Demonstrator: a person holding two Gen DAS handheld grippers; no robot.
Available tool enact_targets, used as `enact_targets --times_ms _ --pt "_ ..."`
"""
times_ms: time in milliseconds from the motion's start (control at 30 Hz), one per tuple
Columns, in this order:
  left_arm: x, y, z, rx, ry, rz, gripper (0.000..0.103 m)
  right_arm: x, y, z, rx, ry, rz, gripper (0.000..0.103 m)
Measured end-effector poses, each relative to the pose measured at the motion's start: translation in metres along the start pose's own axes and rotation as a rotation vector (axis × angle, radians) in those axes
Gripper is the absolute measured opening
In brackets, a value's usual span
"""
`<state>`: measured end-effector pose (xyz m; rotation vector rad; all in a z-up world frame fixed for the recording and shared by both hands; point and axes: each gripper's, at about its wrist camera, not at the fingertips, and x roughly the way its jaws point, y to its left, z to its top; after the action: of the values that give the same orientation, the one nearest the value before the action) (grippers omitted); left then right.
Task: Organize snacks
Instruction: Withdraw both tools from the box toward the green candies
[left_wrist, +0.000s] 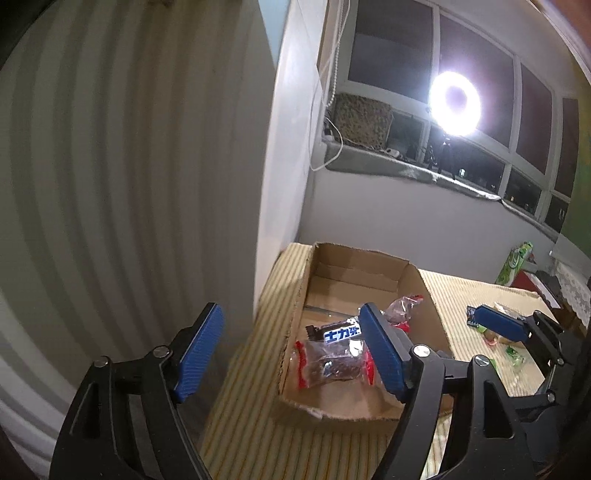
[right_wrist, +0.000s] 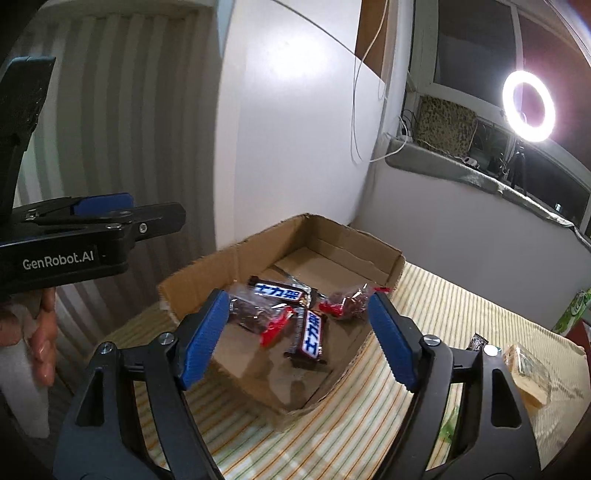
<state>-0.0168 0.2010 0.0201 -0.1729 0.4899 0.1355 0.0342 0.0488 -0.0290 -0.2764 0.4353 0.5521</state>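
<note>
Left gripper (left_wrist: 291, 354): jaws spread wide, nothing between the blue pads, held above the near left edge of the table.
Right gripper (right_wrist: 299, 339): jaws also wide apart and empty, hovering over the near end of the cardboard box.
Table (right_wrist: 443, 306): covered in a yellow striped cloth; its left edge runs along the wall.
Cardboard box (right_wrist: 236, 258): open-topped, shallow, set at the table's left side near the far left corner.
Chocolate bars (right_wrist: 312, 334): two dark wrappers with white lettering lie in the near half of the box, one behind the other (right_wrist: 279, 291).
Red-and-clear snack packets (right_wrist: 258, 314): two in the box, one at its left, the other (right_wrist: 347, 304) by the right wall.
Loose snacks (right_wrist: 528, 373): several wrapped pieces on the cloth right of the box, toward the table's right edge.
Ring light (right_wrist: 529, 107): lit, on the far windowsill.
</note>
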Motion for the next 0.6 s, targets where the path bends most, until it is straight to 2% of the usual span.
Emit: enact_targets --times_ms 200,367,433,600 --pt "-0.016 -0.020 0.000 0.045 -0.008 0.012 0.079 -0.024 -0.013 -0.012 0.044 -0.026 0.000 0.080" --pt "-0.019 -0.059 -0.002 0.100 -0.003 -0.021 0.079 -0.051 -0.050 -0.033 0.117 -0.042 -0.045 0.089" --pt "-0.018 -0.081 -0.004 0.128 -0.001 -0.046 0.079 -0.064 -0.072 -0.045 0.156 -0.041 -0.083 0.096" --pt "-0.013 -0.148 -0.016 0.214 0.018 -0.138 0.079 -0.102 -0.133 -0.084 0.265 -0.025 -0.215 0.097"
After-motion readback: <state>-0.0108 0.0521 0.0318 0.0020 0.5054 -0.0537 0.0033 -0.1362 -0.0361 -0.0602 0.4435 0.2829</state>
